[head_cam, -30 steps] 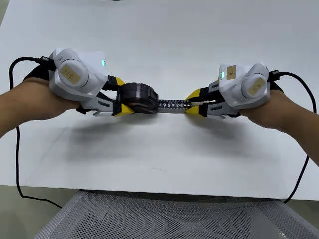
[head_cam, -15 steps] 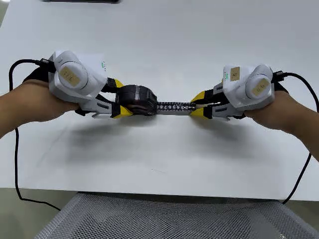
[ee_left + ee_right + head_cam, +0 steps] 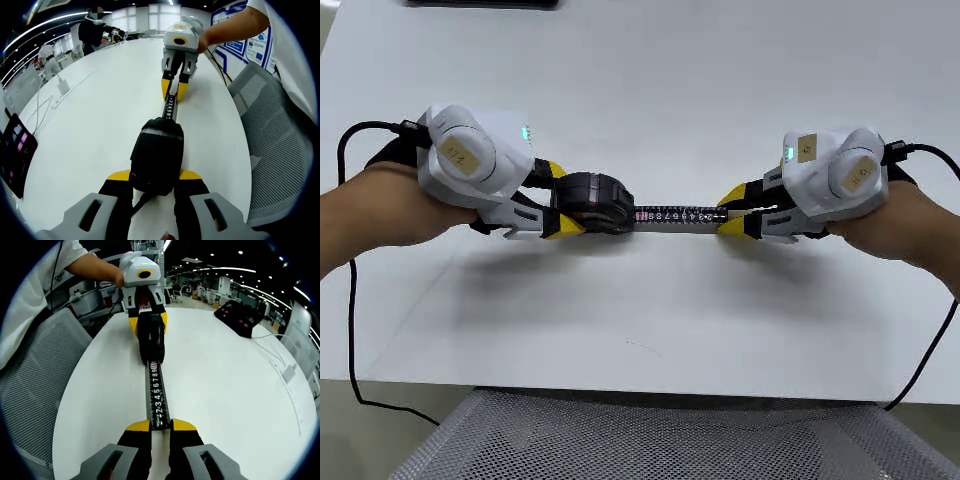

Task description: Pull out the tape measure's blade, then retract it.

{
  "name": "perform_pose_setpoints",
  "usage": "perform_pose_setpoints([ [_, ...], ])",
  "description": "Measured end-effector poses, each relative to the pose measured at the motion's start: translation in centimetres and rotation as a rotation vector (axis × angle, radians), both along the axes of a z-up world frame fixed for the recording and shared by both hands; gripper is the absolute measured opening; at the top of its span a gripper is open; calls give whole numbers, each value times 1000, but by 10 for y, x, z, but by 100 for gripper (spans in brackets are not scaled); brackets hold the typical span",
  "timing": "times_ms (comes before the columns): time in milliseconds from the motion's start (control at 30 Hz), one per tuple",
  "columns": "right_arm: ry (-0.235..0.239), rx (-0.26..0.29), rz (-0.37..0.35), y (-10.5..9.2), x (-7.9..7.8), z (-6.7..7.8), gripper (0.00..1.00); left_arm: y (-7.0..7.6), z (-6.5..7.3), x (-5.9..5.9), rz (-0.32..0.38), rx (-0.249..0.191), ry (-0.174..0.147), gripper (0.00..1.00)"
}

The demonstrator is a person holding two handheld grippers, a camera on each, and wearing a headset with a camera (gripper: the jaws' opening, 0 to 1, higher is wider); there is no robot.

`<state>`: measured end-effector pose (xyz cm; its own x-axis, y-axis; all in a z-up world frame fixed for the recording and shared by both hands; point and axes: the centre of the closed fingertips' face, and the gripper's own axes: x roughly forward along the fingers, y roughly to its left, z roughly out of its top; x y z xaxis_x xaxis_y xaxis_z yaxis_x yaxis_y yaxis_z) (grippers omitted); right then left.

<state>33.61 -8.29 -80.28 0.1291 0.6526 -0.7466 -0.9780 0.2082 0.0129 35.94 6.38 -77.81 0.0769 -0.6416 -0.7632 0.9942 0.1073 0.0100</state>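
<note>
A black tape measure case hangs just above the white table, and my left gripper is shut on it. In the left gripper view the case sits between the yellow-tipped jaws. The numbered blade stretches right from the case to my right gripper, which is shut on the blade's end. In the right gripper view the blade runs from my right gripper up to the case. The opposite gripper faces each camera: the right gripper and the left gripper.
A mesh chair back stands at the table's near edge. Black cables trail from both grippers. A dark tablet and white cables lie far off on the table, and people work at its far end.
My right gripper has moved right with the blade's end, so more of the blade is out of the case. The left gripper and case have stayed put.
</note>
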Motion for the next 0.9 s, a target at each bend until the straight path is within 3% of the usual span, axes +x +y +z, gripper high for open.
perform_pose_setpoints([
  [900, 0, -49, -13, -36, -5, -1, 8, -1, 0, 0, -3, 5, 5, 26],
])
